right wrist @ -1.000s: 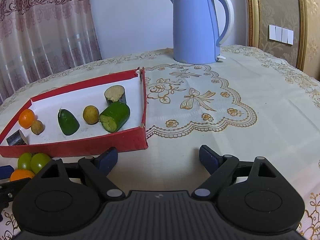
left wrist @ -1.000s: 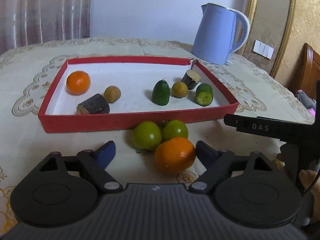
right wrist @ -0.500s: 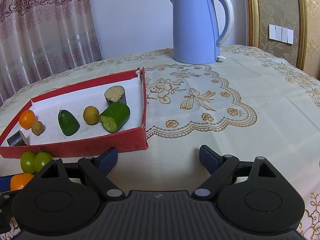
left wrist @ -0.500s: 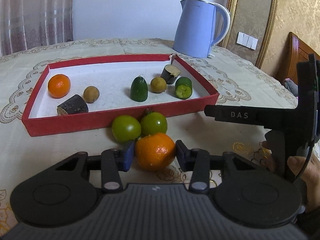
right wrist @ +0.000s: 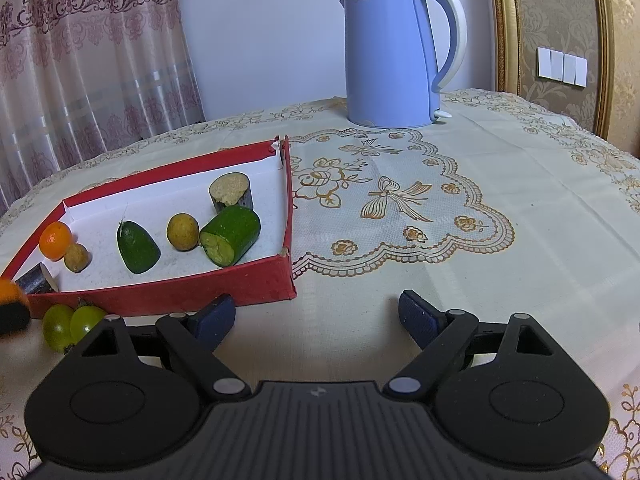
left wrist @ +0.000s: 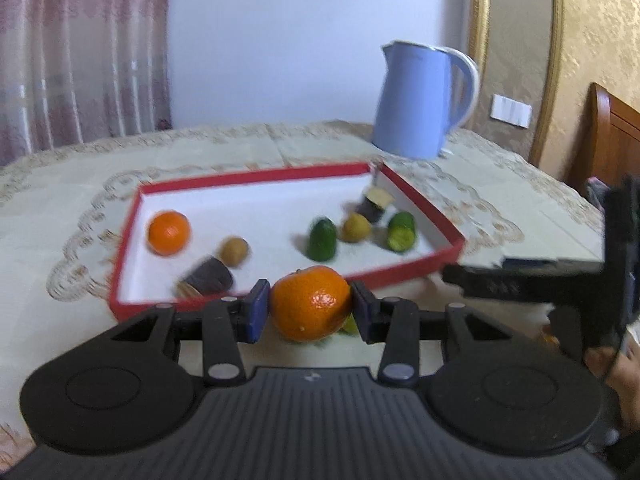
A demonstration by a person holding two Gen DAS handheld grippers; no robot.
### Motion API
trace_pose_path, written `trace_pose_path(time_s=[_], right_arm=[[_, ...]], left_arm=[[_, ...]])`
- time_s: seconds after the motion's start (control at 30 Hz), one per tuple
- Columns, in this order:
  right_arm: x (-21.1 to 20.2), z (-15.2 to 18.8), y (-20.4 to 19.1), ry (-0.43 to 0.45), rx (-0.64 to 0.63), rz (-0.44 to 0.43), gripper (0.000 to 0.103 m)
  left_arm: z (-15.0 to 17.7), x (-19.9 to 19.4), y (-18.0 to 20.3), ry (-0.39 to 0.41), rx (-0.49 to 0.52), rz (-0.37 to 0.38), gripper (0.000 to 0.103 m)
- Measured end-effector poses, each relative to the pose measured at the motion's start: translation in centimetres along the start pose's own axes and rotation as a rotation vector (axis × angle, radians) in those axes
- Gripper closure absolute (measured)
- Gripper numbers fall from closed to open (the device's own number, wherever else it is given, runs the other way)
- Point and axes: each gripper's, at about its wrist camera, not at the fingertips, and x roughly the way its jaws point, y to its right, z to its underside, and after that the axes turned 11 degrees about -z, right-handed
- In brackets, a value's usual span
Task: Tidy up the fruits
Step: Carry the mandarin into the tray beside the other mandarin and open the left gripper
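A: Your left gripper [left wrist: 308,312] has just closed on the loose orange [left wrist: 311,303] and lifted it off the cloth, near the red tray [left wrist: 416,270].

B: Blurry, but probably tray-bound. Right gripper [right wrist: 316,314] idles wide open, empty.

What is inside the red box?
The red box holds an orange, two small brownish-yellow round fruits, a dark green fruit, a cut green piece and two dark cut chunks. The near wall partly hides one chunk.
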Motion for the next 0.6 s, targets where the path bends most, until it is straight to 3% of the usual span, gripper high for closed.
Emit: trace_pose_path(time_s=[0.6], right_arm=[[0.0,0.0,0.0,0.0,0.001,-0.001,0.014]], left_arm=[[-6.3,10.9,-3.5,-0.032,-0.001,-0.153,0.063]])
